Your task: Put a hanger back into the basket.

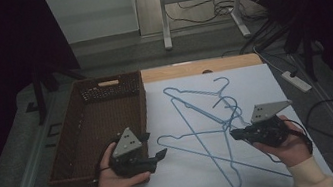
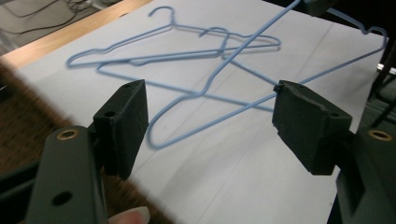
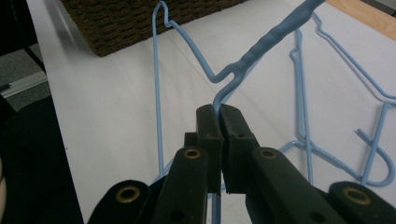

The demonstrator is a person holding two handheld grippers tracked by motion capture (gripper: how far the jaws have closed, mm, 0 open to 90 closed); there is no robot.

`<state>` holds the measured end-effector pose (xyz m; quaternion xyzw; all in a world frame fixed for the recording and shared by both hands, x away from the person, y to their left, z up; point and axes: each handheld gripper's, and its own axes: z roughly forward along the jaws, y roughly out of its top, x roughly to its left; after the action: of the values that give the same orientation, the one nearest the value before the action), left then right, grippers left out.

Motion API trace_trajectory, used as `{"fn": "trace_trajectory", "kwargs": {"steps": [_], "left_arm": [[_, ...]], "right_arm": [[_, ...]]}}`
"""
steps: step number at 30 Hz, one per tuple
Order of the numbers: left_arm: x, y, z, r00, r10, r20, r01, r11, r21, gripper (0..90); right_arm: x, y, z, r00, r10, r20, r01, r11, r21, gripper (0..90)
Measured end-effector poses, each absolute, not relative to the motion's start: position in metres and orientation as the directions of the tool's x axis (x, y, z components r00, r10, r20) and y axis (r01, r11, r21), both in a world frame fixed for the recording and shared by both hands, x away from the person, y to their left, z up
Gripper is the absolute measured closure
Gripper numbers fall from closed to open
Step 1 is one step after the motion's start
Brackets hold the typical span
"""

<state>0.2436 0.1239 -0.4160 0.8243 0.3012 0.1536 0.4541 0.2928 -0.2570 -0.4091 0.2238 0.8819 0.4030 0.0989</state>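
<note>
A: The right gripper [image 3: 219,109] has its fingers [image 3: 208,135] clamped on the wire of one blue hanger [image 3: 261,44], just below the twisted neck, so that hanger hangs tilted off the white sheet on the table [image 1: 267,168]. The left gripper [image 2: 210,126] has its fingers [image 2: 122,122] spread wide with nothing between them, hovering beside the basket.

B: Where are the other hangers?

A: Two more blue wire hangers [image 1: 196,101] lie flat on the sheet, crossed over each other and overlapping the lifted one.

B: So the tangle is the risk?

A: I'd say so. If the held hanger goes higher, its hook or shoulder could snag a neighbour and drag it along, maybe off the table edge. The grip is also on thin round wire, so the hanger could swivel or slip out of the pinch.

B: And the basket?

A: The brown woven basket [image 1: 141,102] sits at the left of the sheet, and as far as I can see it holds nothing. Its rim could catch a swinging hanger end on the way in
</note>
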Motion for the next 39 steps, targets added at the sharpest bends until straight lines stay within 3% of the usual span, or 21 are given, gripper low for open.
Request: {"fn": "trace_trajectory", "kwargs": {"steps": [16, 25, 28, 29, 33, 39], "left_arm": [[0.288, 0.06, -0.416, 0.855, 0.516, -0.059, 0.363, -0.512, 0.779, 29.8], [0.304, 0.035, -0.425, 0.895, 0.446, -0.029, 0.332, -0.621, 0.71, 37.8], [0.306, 0.029, -0.427, 0.906, 0.422, -0.022, 0.319, -0.65, 0.689, 43.7], [0.307, 0.026, -0.428, 0.914, 0.406, -0.012, 0.306, -0.668, 0.678, 52.4], [0.306, 0.021, -0.43, 0.922, 0.388, 0.012, 0.285, -0.699, 0.656, 70.8], [0.3, 0.019, -0.429, 0.939, 0.34, 0.041, 0.241, -0.741, 0.627, 80.1]], "right_arm": [[0.289, -0.257, -0.403, -0.902, 0.431, 0.012, 0.286, 0.579, 0.764, 87.9], [0.286, -0.257, -0.399, -0.916, 0.401, 0.009, 0.266, 0.589, 0.763, 87.9], [0.286, -0.257, -0.398, -0.919, 0.394, 0.014, 0.265, 0.592, 0.762, 87.9], [0.285, -0.258, -0.398, -0.924, 0.382, 0.017, 0.259, 0.592, 0.763, 87.9], [0.286, -0.261, -0.398, -0.924, 0.382, 0.02, 0.26, 0.589, 0.765, 87.9], [0.286, -0.262, -0.398, -0.919, 0.393, 0.014, 0.266, 0.594, 0.759, 87.7]]}}
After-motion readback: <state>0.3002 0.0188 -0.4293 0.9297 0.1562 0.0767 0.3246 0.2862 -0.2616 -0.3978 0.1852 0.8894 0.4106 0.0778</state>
